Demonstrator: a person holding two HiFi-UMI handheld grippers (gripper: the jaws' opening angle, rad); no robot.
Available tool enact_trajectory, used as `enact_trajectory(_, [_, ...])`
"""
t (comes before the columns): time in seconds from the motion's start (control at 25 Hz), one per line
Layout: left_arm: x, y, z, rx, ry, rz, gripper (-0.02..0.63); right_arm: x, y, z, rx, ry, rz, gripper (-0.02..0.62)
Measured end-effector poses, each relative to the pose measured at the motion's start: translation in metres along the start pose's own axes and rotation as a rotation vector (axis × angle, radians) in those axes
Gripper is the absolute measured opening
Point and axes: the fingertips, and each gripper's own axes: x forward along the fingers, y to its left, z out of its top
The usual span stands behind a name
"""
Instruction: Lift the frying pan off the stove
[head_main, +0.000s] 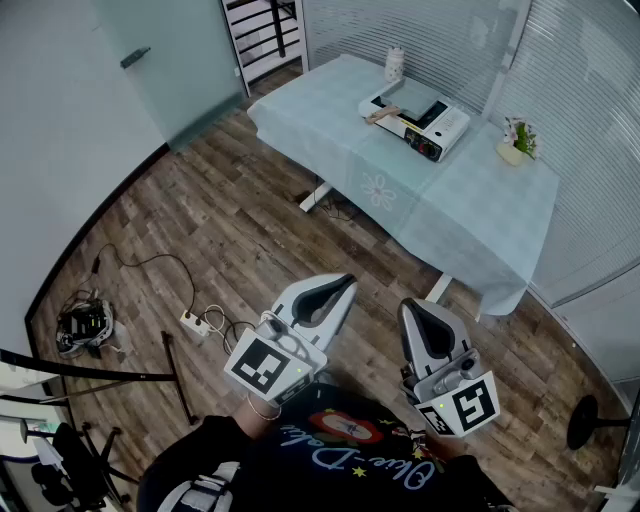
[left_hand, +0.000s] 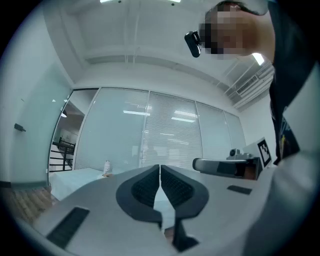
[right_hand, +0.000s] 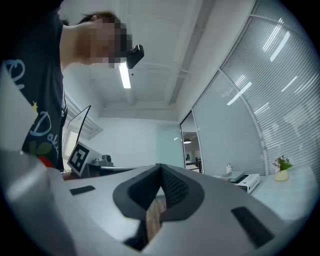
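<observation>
The frying pan (head_main: 408, 97) sits on the white portable stove (head_main: 440, 128) on the far desk (head_main: 460, 210). It looks stiff and fairly heavy, best taken by its wooden handle (head_main: 380, 116). The left hand-held gripper (head_main: 346, 282) and right hand-held gripper (head_main: 409, 307) are closed and empty, well away from it. No stove brand is legible; the shirt (head_main: 340, 450) print seems to say "Okie-Dokie".

Office room, frosted glass partition (head_main: 170, 60), slatted blinds (head_main: 590, 120), wood-plank floor (head_main: 200, 230)

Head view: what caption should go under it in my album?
Left gripper and right gripper, both shut, far from the pan on the stove.
</observation>
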Motion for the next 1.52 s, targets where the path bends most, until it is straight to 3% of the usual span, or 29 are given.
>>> enact_trajectory(0.64, [-0.005, 0.031, -0.008, -0.021, 0.008, -0.005, 0.009, 0.028, -0.002, -0.004, 0.062, -0.038, -0.017, 0.0])
enact_trajectory(1.24, [-0.029, 0.114, 0.002, -0.005, -0.033, 0.042, 0.009, 0.106, 0.006, -0.017, 0.065, -0.042, -0.019, 0.001])
enact_trajectory(1.52, [-0.045, 0.142, 0.006, -0.076, -0.073, 0.029, 0.009, 0.132, 0.019, -0.019, 0.105, -0.043, -0.025, 0.002])
